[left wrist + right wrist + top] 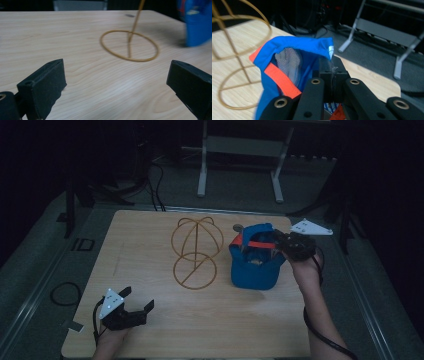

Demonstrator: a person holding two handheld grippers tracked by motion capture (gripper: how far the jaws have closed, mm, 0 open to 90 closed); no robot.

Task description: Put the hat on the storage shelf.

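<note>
On the right half of the wooden table (225, 320), a blue cap (252, 267) with an orange strap hangs lifted. My right gripper (274, 241) is shut on its upper edge. The right gripper view looks into the cap (294, 43), where its blue fabric edge is pinched between the closed jaws of the right gripper (333, 71). A gold wire hat stand (196, 252) stands upright at the table's middle, just left of the cap. My left gripper (137, 298) rests open near the front left corner with nothing between its fingers. The left gripper (117, 75) faces the stand's ring base (129, 47) and the cap (197, 25).
A small dark round object (238, 226) lies at the table's back edge behind the cap. A light metal frame (240, 165) stands on the floor beyond the table. A cable loop (65, 292) lies on the floor at the left. The room is dim.
</note>
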